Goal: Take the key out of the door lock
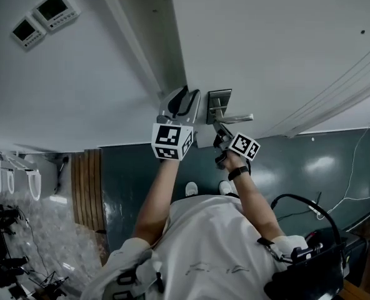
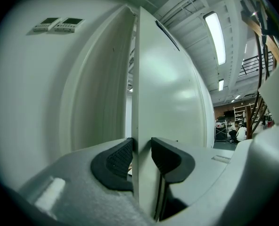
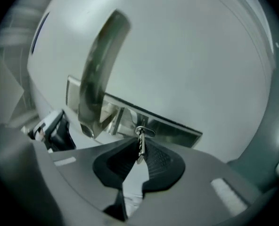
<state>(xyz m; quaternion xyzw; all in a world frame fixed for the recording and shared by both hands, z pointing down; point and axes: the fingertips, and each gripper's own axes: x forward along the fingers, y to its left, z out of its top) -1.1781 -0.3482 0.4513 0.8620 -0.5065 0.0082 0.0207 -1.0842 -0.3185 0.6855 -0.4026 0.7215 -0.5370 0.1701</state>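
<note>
**Ana:** Where is the key (image 3: 140, 144) now?

**Ben:** It sits in the lock plate (image 3: 170, 127), under the lever handle (image 3: 99, 65). The right tongs (image 3: 140, 149) are pressed together on it, with the thin metal between the two black pads. I judge it is not out yet, because its top end is at the plate.

**Ana:** And the left tongs (image 2: 142, 153)?

**Ben:** They pinch the edge of the door (image 2: 170, 93), one pad on each face. I think this keeps the door steady.

**Ana:** What can go wrong from here?

**Ben:** The pads hold only a narrow piece of metal, so a quick pull may let it slip out and stay in the lock. A pull that is not straight along the keyhole can jam or bend the key. If the key is not turned to its release position, it will probably not come out at all. If the left tongs let go, the door may swing and twist the key.

**Ana:** Which view helps most?

**Ben:** Only the right gripper view shows the key in the pads. In the head view the tongs cover it, but that view shows both arms at the door together. The left gripper view alone shows the grip on the door's edge.
</note>
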